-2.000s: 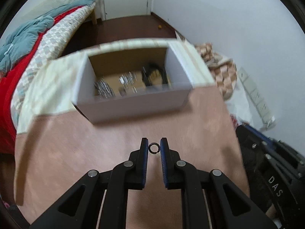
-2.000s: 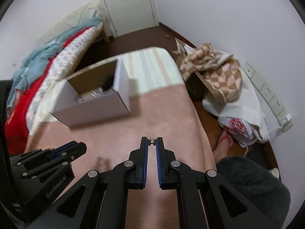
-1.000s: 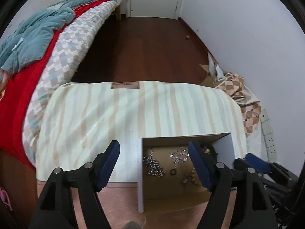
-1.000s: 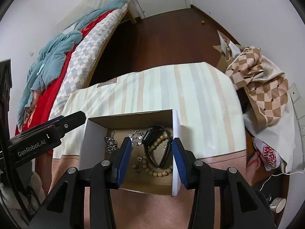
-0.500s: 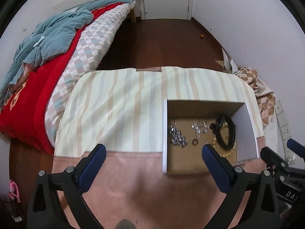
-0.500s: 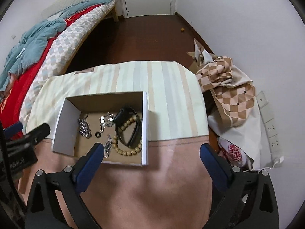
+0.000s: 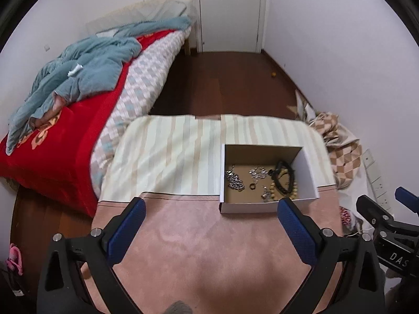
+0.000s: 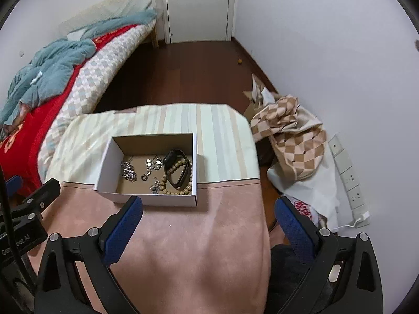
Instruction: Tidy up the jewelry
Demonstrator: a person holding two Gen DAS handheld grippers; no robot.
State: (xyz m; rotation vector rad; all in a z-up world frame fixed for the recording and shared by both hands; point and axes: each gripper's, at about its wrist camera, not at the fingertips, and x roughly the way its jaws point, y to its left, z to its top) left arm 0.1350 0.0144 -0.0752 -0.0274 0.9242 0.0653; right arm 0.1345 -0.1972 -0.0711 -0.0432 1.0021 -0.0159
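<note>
We see the open white cardboard box point(image 8: 146, 198) on the pink-and-striped cloth-covered surface point(image 8: 188, 248), holding a wooden bead bracelet point(image 8: 183, 191), black band point(image 8: 180, 172), silver chains point(image 8: 128, 171) and small dark ring point(image 8: 144, 177). It lies at eleven o'clock from our right gripper point(image 8: 208, 218) and one o'clock from our left gripper point(image 7: 209, 221); both jaws are spread wide, empty.

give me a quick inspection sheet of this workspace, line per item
surface: pink cloth near, striped cloth beyond; bare of loose jewelry as far as seen
job's things: open white box holding a silver chain, small ring, black band and bead bracelet
clutter: checked fabric and a bag on the floor
tools: left tool and right tool open, empty
cables: white cable at the power strip
surroundings: bed, door, dark wood floor
</note>
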